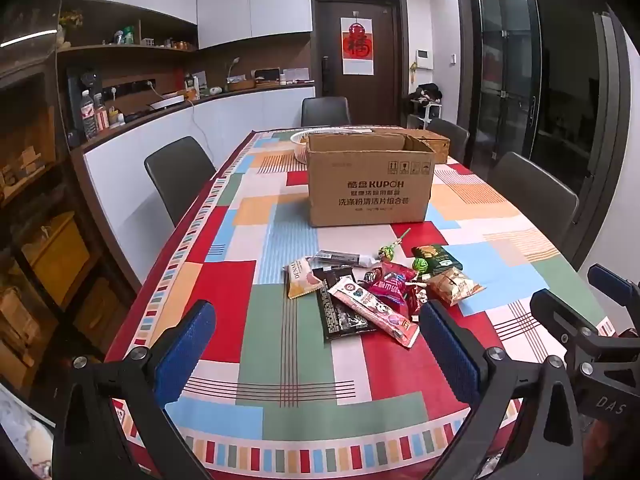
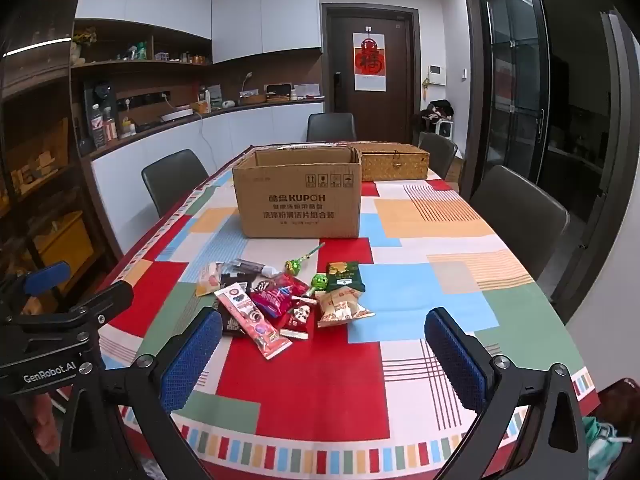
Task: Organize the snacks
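The snacks (image 1: pixel 372 292) lie in a loose, overlapping heap on the table (image 1: pixel 280 360), just in front of the open box (image 1: pixel 370 184) that stands at 12 o'clock from them. They look light, thin and crinkly: foil and plastic packets that will likely slide on the cloth and buckle under a hard squeeze, so a gentle pinch across a flat packet's short edge seems best. The long pink bar (image 1: pixel 372 312) lies on top, its near end sticking out toward 6 o'clock, which probably makes it the easiest first pick. The lollipops (image 1: pixel 404 258) are hard-headed with thin sticks; taking hold at the wrapped head looks safer than at the stick. The puffy tan bag (image 1: pixel 454 286) at the heap's 3 o'clock side may hold brittle contents. The left gripper (image 1: pixel 316 344) hangs above the near table, jaws wide apart and empty, with the heap at about 1 o'clock ahead of it, near but not touching. The right gripper (image 2: pixel 324 350) is likewise spread and empty, the heap (image 2: pixel 288 296) at about 11 o'clock from it.
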A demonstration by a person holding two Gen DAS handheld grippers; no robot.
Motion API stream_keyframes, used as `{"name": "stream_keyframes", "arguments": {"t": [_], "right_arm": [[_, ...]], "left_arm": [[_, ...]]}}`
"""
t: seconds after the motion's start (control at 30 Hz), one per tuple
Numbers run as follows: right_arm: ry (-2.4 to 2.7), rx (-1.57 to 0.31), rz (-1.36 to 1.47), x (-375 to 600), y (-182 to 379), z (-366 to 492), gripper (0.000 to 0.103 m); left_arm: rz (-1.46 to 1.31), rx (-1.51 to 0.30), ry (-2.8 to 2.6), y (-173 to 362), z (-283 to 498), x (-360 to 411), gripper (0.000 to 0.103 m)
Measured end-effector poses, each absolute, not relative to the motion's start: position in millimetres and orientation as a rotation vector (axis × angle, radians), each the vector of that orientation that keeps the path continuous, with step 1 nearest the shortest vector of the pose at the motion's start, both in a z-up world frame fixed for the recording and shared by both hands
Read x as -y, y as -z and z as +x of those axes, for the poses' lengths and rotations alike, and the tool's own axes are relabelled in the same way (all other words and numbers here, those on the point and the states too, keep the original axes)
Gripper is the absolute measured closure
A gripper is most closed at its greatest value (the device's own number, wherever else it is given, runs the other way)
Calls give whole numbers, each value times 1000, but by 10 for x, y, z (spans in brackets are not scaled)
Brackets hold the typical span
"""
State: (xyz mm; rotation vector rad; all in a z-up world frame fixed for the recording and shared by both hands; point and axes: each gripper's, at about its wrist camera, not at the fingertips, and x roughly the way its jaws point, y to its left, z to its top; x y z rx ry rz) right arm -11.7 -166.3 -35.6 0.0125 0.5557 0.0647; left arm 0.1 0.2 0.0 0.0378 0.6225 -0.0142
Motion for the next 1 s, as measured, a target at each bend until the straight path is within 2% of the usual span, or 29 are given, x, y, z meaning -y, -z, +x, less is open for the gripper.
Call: {"name": "stream_keyframes", "arguments": {"t": [1.0], "right_arm": [[-65, -555, 10, 1650, 347, -110, 0]], "left_arm": [[52, -591, -16, -27, -49, -18, 0]]}}
